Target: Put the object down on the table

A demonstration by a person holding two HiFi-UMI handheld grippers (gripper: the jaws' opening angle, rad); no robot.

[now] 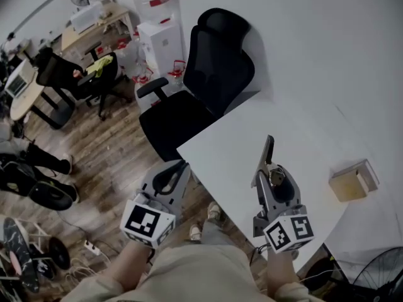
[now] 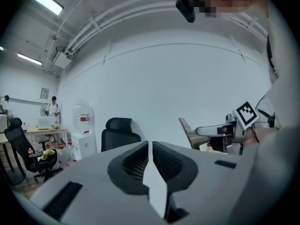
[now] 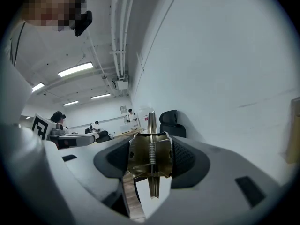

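Observation:
My right gripper [image 1: 272, 172] hangs over the white table [image 1: 227, 150], shut on a brass-coloured metal clip [image 1: 269, 151]. In the right gripper view the clip [image 3: 150, 159] sits upright between the pads, with a spring down its middle and a thin blade that sticks out past the jaws. My left gripper [image 1: 170, 176] hovers just off the table's left edge, above the wooden floor. Its jaws [image 2: 151, 161] are shut with nothing between them. The table under the clip is hidden from the gripper views.
A small cardboard box [image 1: 354, 181] lies near the table's right edge. A black office chair [image 1: 208, 80] stands at the table's far side. A fan [image 1: 378, 274] stands low at the right. Desks, chairs and people fill the room at the left.

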